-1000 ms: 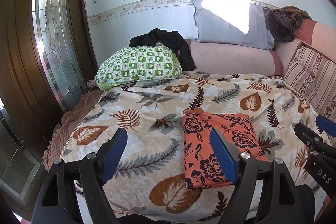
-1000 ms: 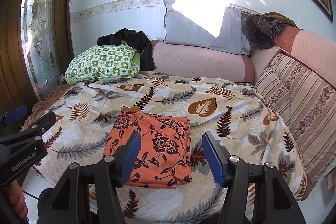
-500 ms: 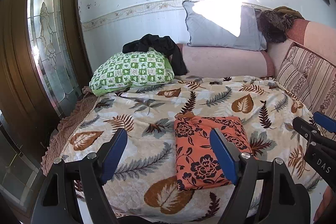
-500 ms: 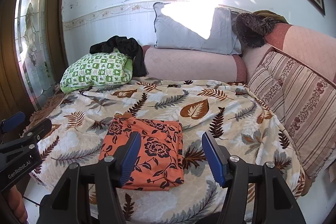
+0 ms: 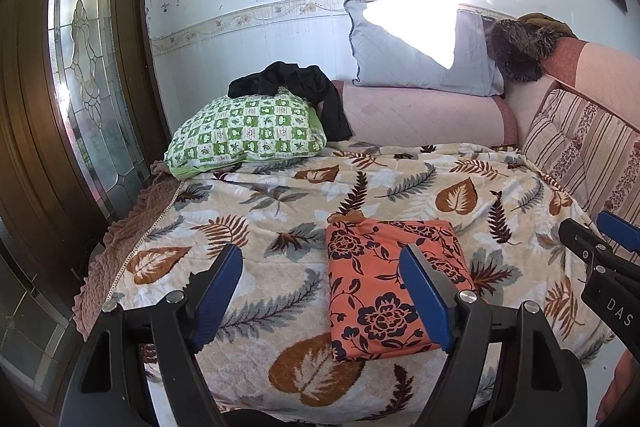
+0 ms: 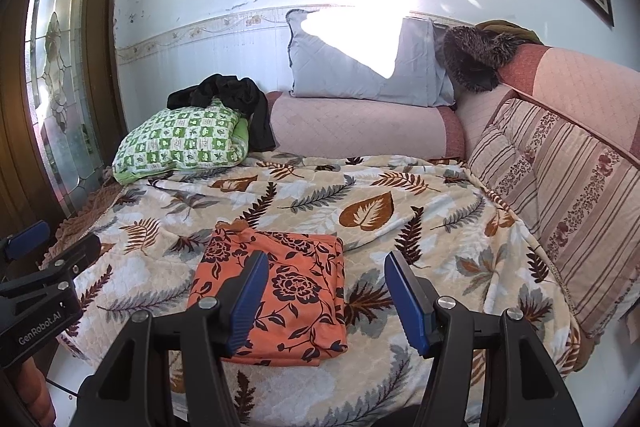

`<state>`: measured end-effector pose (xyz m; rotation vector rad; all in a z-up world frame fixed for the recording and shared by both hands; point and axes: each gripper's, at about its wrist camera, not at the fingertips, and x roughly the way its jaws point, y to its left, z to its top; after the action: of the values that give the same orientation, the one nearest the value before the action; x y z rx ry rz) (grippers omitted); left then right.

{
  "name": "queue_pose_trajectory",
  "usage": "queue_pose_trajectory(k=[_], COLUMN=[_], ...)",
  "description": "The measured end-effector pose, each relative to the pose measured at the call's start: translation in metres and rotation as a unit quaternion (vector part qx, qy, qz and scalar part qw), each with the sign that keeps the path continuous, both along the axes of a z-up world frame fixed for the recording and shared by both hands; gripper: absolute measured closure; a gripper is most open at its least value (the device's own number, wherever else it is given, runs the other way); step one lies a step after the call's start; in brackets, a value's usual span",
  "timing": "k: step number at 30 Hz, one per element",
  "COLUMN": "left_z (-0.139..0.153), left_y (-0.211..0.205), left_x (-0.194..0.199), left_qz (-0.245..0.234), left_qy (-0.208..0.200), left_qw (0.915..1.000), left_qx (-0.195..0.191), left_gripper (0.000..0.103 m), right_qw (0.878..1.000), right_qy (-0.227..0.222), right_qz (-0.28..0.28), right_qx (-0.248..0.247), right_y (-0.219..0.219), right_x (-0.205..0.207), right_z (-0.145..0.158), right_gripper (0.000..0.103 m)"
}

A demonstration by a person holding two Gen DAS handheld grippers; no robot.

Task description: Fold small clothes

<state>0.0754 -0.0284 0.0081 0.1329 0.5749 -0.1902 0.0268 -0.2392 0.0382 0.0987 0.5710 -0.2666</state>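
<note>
On the leaf-print blanket [image 5: 280,211], toward its near edge, the folded orange floral garment [image 5: 372,291] is lying flat as a neat rectangle, with one small corner of fabric poking out at its far left. Everything else is sitting relative to that garment. Above its near edge, the left gripper [image 5: 320,291] is hovering with its blue pads spread wide apart, nothing between them and nothing touched; its right pad is overlapping the garment's right half in the left wrist view, its left pad hanging over bare blanket to the garment's left. Just to the garment's right, the right gripper [image 6: 324,291] is likewise hanging clear of the cloth with its jaws standing apart and empty; in its own view the left pad is crossing the garment's middle and the right pad is showing over blanket beyond the garment's right edge.

Beyond the garment, to the far left, a green checked pillow [image 5: 248,135] is resting at the blanket's far edge, with a black piece of clothing [image 5: 296,87] draped over its top and hanging down its right side. Straight behind the garment, a pink bolster [image 5: 420,115] is running along the wall, with a grey pillow [image 5: 416,59] leaning above it. Well to the garment's right, a striped cushion [image 6: 560,195] is leaning against the sofa back.
</note>
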Motion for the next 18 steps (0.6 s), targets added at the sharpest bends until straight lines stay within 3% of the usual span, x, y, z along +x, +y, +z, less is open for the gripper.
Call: queue_pose_trajectory(k=[18], left_z=[0.0001], left_y=[-0.0023], left_x=[-0.0002], left_qz=[-0.023], left_qy=[0.003], left_qw=[0.9997], left_qx=[-0.003], left_gripper=[0.022], right_qw=[1.000], right_qy=[-0.001], right_qz=[0.000], right_qx=[-0.006], right_y=[0.0054], right_x=[0.0013], right_z=[0.0049], right_gripper=[0.039])
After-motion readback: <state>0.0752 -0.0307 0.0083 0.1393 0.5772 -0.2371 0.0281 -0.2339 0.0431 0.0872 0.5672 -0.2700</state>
